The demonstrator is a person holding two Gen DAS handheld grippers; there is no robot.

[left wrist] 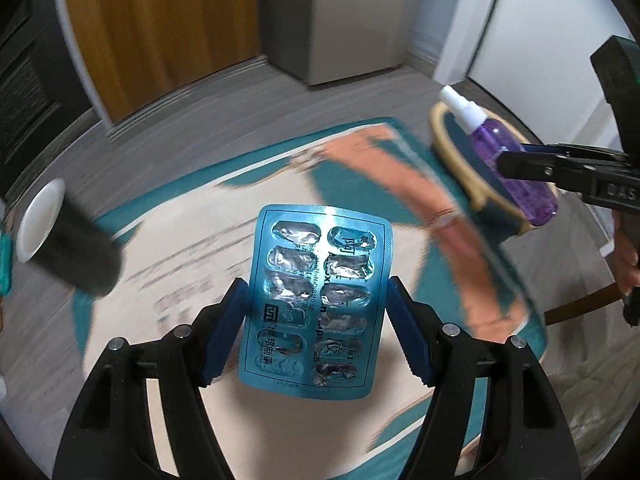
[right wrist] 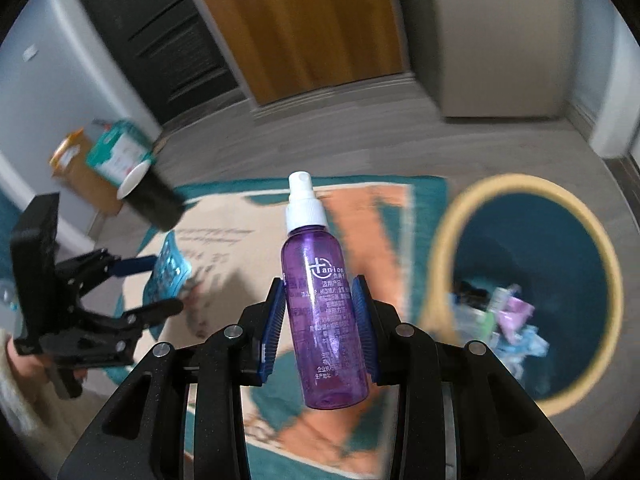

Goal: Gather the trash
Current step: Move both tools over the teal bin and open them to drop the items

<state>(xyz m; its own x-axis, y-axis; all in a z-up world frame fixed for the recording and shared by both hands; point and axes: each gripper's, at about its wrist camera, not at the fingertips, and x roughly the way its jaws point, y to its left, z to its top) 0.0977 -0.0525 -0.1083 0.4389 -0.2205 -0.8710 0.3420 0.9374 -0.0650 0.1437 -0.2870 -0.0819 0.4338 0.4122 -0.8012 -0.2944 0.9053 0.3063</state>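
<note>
At the far left of the right wrist view, a cardboard box [right wrist: 78, 168] and a teal package [right wrist: 116, 152] sit by the wall, with a dark cup [right wrist: 150, 194] with a white inside just in front of them. Nearer, the left claw [left wrist: 316, 328] grips a blue blister pack [left wrist: 316, 300] by its two long edges, its pockets crushed, above the teal, cream and orange rug [left wrist: 192, 240]. In the middle, the right claw [right wrist: 320, 320] is clamped on a purple spray bottle [right wrist: 322, 320] with a white nozzle, held upright over the rug. To the right stands a round bin [right wrist: 448, 232] with a tan rim and dark blue inside, with paper and wrappers lying at its bottom.
</note>
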